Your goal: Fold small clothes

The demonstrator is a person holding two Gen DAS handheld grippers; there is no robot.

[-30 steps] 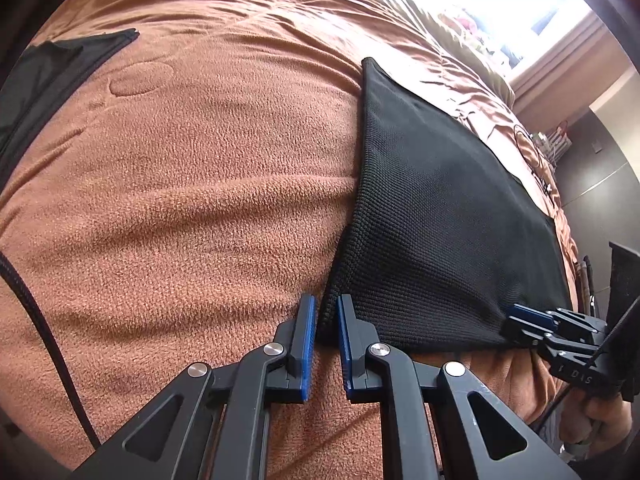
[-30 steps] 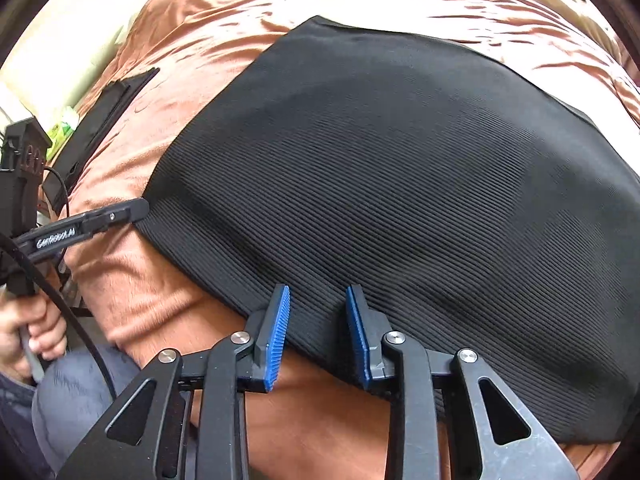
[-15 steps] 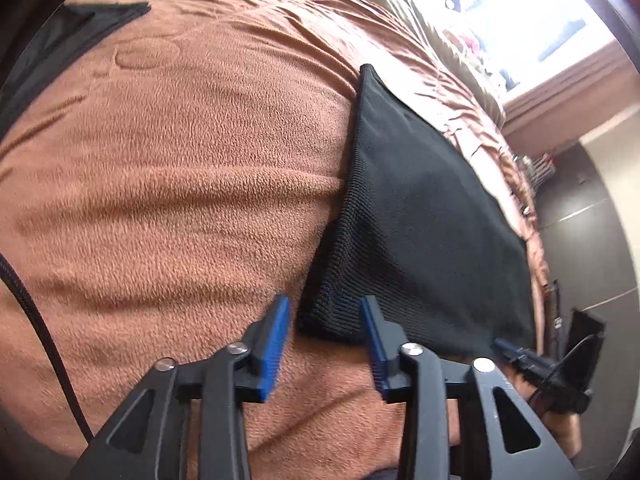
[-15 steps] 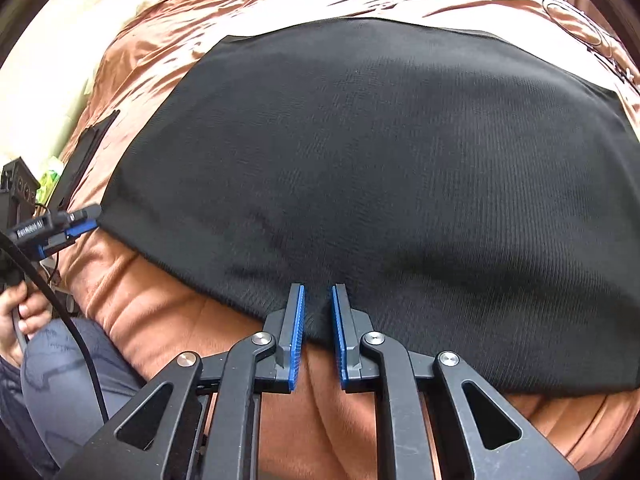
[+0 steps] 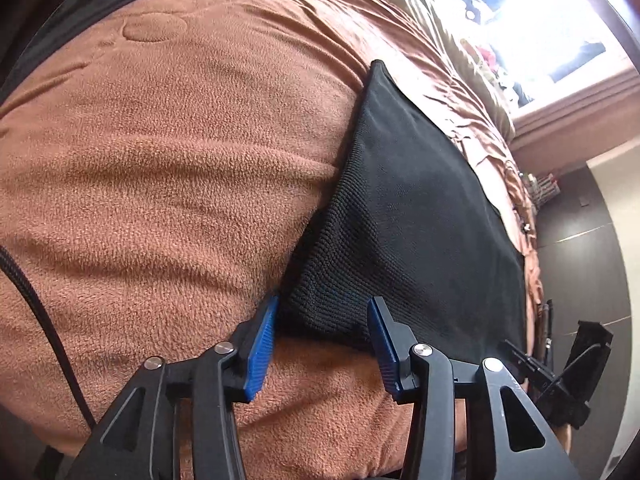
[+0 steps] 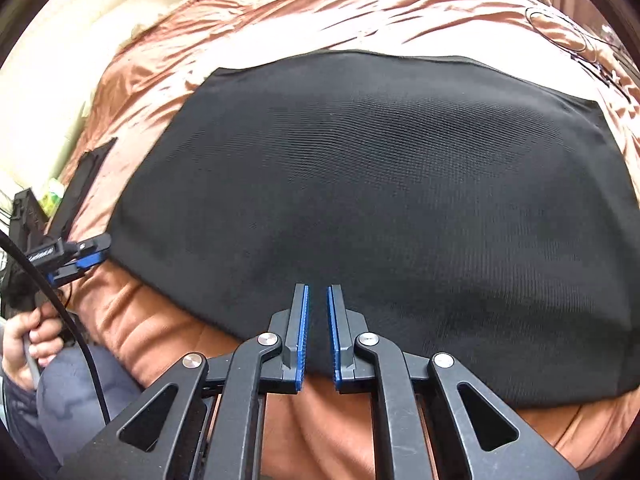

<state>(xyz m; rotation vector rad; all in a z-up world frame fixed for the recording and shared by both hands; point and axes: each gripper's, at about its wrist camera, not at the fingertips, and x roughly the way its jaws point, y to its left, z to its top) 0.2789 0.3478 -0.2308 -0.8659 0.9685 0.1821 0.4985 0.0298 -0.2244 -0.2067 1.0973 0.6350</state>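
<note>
The right gripper (image 6: 317,312) is closing, its blue pads pinching the near hem of the black knit garment (image 6: 380,200). The left gripper (image 5: 322,334) stands partly parted, the garment's near left corner lying between its pads, neither pad visibly pressing on it. The garment lies flat on a rust-brown fleece blanket (image 5: 180,184), with another dark cloth (image 5: 80,12) farther off.

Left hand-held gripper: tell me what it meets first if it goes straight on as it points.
The near corner of the black cloth, lying between its open pads on the brown blanket; depth is unclear.
</note>
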